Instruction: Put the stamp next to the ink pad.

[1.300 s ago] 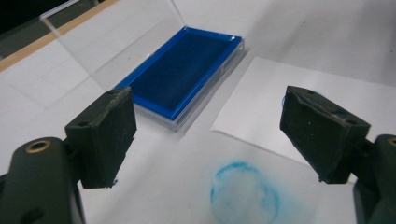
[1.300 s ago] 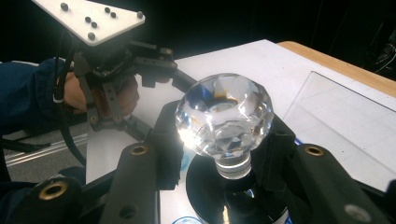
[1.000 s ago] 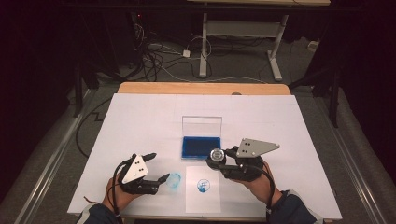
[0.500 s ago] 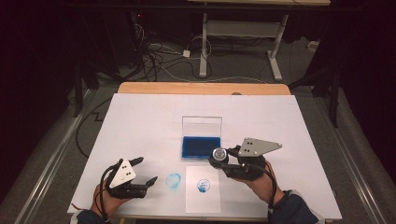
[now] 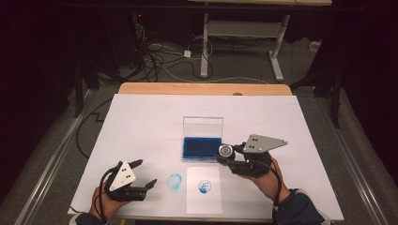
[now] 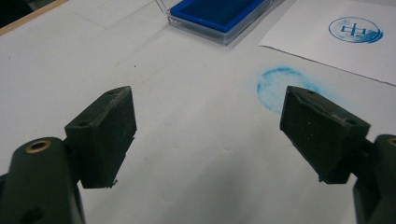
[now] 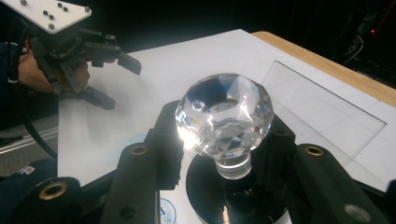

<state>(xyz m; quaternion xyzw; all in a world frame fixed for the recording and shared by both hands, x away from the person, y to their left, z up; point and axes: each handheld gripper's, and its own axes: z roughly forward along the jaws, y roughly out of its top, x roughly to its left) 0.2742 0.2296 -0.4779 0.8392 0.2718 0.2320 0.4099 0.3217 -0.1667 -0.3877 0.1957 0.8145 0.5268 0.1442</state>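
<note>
The right gripper (image 5: 228,156) pinches a stamp (image 7: 224,122) with a faceted glass knob, its jaws pressed on the black base under the knob, and holds it above the front right corner of the blue ink pad (image 5: 202,148). The left gripper (image 5: 142,174) rests near the front left of the white table cover (image 5: 141,122), jaws spread wide with nothing between them. In front of the pad lies a sheet of paper (image 5: 203,202) that already carries one round blue print (image 5: 204,186); a blue smudge (image 5: 174,181) sits on the cover just left of the sheet. The risk, I think, is a second mark in the wrong place: if the wet face comes down past the paper's edge, it will stain the cover again. The sheet is loose, so it could also slide or lift with the stamp, since the left gripper does not hold it. The upright clear lid (image 5: 202,125) behind the pad could be knocked. There is free room on the right and the far half of the table.
</note>
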